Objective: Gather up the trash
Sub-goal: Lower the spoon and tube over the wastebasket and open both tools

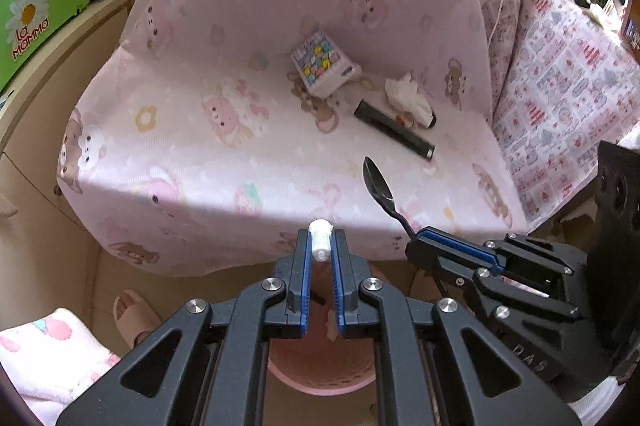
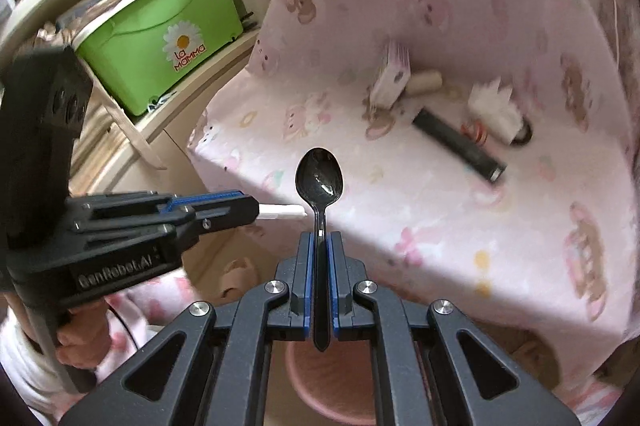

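Note:
My left gripper (image 1: 320, 236) is shut on a small white plastic piece (image 1: 320, 240), held over a pink bin (image 1: 320, 374) on the floor. My right gripper (image 2: 319, 236) is shut on the handle of a black plastic spoon (image 2: 319, 177), also above the pink bin (image 2: 332, 386). The spoon shows in the left wrist view (image 1: 378, 187) too. On the pink cloth-covered seat (image 1: 192, 153) lie a black tube (image 1: 394, 129), a crumpled white tissue (image 1: 404, 91) and a small patterned box (image 1: 322, 67).
A green "La Mamma" storage box (image 2: 168, 33) sits on a shelf to the left. A patterned cushion (image 1: 560, 85) lies right of the seat. A pink slipper (image 1: 132, 314) and a pink towel (image 1: 48, 354) are on the floor.

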Demonstrator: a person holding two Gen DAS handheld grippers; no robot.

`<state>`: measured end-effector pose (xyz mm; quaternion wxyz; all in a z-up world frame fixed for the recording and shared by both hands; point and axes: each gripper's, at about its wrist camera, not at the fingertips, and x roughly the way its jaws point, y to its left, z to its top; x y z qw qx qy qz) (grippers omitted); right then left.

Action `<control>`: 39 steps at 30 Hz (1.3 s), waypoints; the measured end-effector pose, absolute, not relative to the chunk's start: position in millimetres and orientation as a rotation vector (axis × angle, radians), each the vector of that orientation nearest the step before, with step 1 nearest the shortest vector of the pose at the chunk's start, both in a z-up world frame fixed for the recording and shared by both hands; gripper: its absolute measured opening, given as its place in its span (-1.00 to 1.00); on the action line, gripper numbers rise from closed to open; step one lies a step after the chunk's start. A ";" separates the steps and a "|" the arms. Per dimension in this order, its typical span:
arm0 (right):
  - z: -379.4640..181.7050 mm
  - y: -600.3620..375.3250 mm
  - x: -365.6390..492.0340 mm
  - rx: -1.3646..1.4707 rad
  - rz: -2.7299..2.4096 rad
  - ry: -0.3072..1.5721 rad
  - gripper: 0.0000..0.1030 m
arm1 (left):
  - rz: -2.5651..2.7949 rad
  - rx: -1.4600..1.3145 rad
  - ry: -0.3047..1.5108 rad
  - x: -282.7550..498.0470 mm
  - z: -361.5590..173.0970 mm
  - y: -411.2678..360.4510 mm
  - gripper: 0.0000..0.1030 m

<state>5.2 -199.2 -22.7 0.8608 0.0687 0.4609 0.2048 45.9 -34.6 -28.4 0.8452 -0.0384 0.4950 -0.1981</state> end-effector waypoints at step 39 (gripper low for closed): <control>-228.5 -159.7 17.3 -0.168 0.229 1.603 -0.85 | -0.201 -0.113 1.652 55.0 -212.2 -44.0 -0.83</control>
